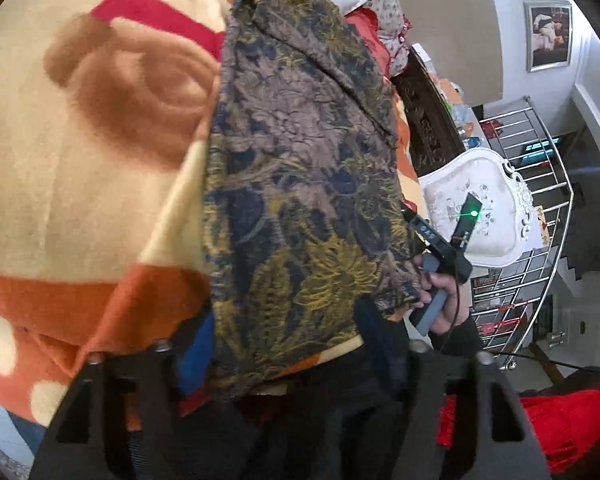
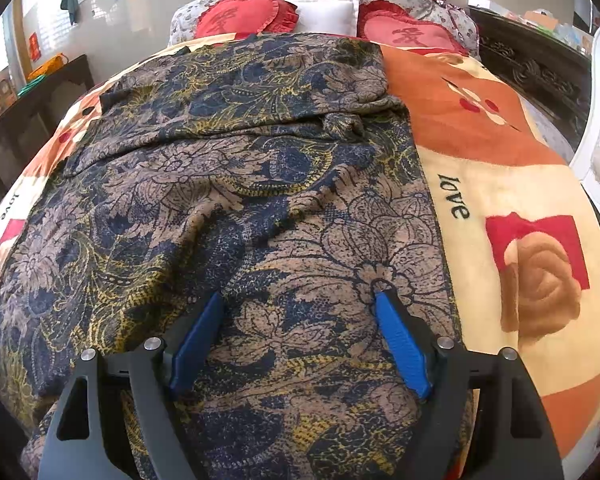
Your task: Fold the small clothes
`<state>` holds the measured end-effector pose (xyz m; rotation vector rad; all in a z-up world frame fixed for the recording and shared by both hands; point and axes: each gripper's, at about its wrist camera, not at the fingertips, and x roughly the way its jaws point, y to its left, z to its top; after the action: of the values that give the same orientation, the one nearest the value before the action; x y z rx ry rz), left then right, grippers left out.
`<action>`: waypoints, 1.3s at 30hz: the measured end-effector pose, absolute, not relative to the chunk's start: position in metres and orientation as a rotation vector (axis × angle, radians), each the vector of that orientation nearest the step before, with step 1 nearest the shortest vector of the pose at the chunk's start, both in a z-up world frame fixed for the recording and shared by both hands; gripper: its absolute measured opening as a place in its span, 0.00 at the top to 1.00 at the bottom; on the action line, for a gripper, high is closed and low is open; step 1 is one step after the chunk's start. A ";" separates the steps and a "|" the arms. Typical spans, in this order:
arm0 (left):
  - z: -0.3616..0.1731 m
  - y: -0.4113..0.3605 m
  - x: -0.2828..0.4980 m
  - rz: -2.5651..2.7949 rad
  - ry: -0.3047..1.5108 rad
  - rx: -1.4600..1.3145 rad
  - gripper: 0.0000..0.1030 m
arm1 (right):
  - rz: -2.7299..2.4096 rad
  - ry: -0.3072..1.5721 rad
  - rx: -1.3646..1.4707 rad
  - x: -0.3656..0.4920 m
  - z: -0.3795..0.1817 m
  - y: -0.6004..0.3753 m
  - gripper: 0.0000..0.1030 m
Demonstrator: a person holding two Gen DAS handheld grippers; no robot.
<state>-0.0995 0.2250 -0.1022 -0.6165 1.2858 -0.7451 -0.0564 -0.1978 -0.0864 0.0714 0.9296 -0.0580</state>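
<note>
A brown, navy and mustard floral garment lies spread on the bed's orange and cream blanket. My right gripper is open, its blue fingers resting on the garment's near part, nothing between them. In the left wrist view the same garment drapes over my left gripper and hides its fingertips; only a bit of blue finger shows at its edge. The right gripper's handle and the hand holding it show beyond the garment's edge.
Red heart pillows and a white pillow lie at the bed's head. A dark carved cabinet stands at the right. A white chair, a metal railing and a red cloth lie right of the bed.
</note>
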 end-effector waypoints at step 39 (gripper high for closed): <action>-0.097 0.205 -0.088 -0.631 1.392 -0.301 0.94 | 0.135 0.982 0.146 -0.184 -0.057 -0.237 0.50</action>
<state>-0.0877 0.2049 -0.0965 -0.3007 1.3923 -0.6311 -0.1837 -0.2368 -0.0567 0.1462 0.9817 0.1353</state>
